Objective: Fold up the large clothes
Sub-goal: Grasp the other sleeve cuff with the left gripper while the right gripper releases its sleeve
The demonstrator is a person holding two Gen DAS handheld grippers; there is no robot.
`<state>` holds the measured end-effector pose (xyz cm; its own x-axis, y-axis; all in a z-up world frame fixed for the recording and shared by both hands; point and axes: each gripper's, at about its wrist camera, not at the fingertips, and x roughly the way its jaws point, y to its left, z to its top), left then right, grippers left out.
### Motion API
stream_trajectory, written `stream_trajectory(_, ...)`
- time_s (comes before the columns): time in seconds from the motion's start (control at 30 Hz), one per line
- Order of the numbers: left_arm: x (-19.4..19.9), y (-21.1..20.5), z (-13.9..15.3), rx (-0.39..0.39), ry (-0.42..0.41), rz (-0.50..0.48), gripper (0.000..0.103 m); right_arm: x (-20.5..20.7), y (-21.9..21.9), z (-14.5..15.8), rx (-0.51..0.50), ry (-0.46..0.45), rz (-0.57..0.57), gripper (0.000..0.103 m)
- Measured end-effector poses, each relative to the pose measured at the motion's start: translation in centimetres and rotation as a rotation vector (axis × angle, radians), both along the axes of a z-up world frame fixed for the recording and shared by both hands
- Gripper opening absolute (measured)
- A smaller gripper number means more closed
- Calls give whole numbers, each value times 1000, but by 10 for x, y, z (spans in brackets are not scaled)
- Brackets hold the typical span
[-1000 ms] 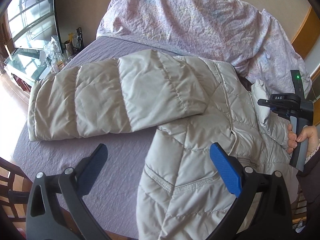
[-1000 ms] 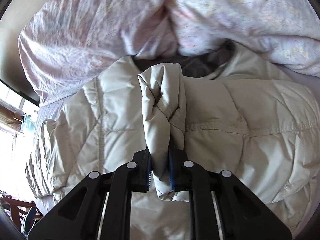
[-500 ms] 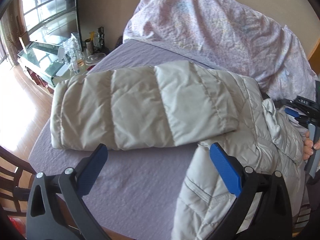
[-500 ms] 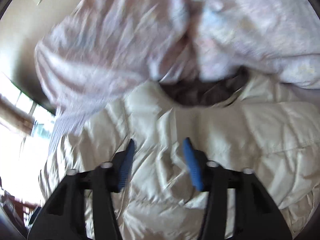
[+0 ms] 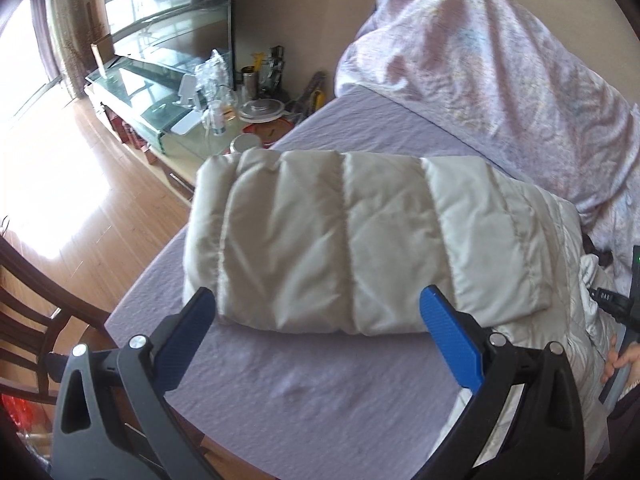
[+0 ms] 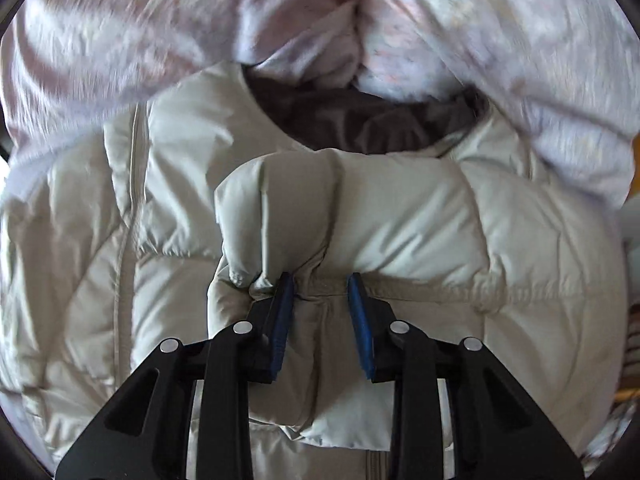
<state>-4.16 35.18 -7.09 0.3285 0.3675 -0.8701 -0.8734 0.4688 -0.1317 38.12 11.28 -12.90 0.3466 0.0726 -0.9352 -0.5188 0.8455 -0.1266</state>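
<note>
A beige quilted puffer jacket (image 5: 552, 248) lies on the purple bed sheet (image 5: 320, 392), one sleeve (image 5: 360, 240) stretched out to the left across it. My left gripper (image 5: 316, 296) hovers wide open just in front of that sleeve's near edge, holding nothing. In the right wrist view the other sleeve (image 6: 360, 216) is folded over the jacket's chest below the dark collar lining (image 6: 360, 120). My right gripper (image 6: 320, 300) is closing on a bunched fold of this sleeve, and its blue pads (image 6: 282, 312) pinch the puckered fabric. The right gripper's handle (image 5: 620, 312) shows at the right edge.
A crumpled pink floral duvet (image 5: 500, 60) is heaped at the head of the bed. Past the bed's left edge are a glass stand (image 5: 160, 92) crowded with bottles and jars, a wooden floor (image 5: 80, 184) and a dark wooden chair (image 5: 28, 320).
The left gripper slid left along the sleeve towards its cuff end. The right gripper let go of the upright fold, opened, dropped lower and now closes on the folded sleeve.
</note>
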Motion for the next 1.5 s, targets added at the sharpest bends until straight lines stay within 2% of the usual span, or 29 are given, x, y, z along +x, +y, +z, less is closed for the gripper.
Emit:
stream_trajectory(0.17, -17, 23, -9, -16, 13, 65, 101, 5, 0, -3, 9, 30, 15, 31)
stream_trajectory(0.37, -48, 57, -16, -83, -45, 164, 101, 10, 1, -6, 24, 34, 11, 31)
stream_trajectory(0.6, -69, 80, -35, -159, -64, 210, 101, 4, -4, -1, 39, 37, 7, 31)
stream_trajectory(0.67, -69, 82, -39, -182, -77, 209, 92, 5, -4, -1, 44, 39, 6, 31)
stream_trajectory(0.73, -68, 82, -44, -203, -90, 211, 78, 5, -5, 0, 48, 41, 0, 31)
stream_trajectory(0.83, -65, 80, -52, -254, -127, 211, 67, 5, -6, 0, 50, 36, -2, 31)
stream_trajectory(1.0, -61, 77, -52, -246, -144, 222, 60, 5, -7, 1, 51, 32, -2, 31)
stream_trajectory(1.07, -62, 77, -52, -245, -157, 237, 51, 6, -7, 0, 50, 31, -2, 31)
stream_trajectory(1.13, -63, 77, -54, -266, -198, 253, 33, 5, -6, 0, 48, 28, -5, 31)
stream_trajectory(1.23, -61, 76, -52, -271, -227, 263, 18, 4, -4, 1, 40, 25, -6, 31)
stream_trajectory(1.33, -50, 73, -41, -233, -204, 242, 12, 3, -3, 2, 31, 24, -13, 31)
stream_trajectory(1.5, -32, 70, -7, -168, -223, 184, 11, 4, -4, 5, 44, 25, -19, 32)
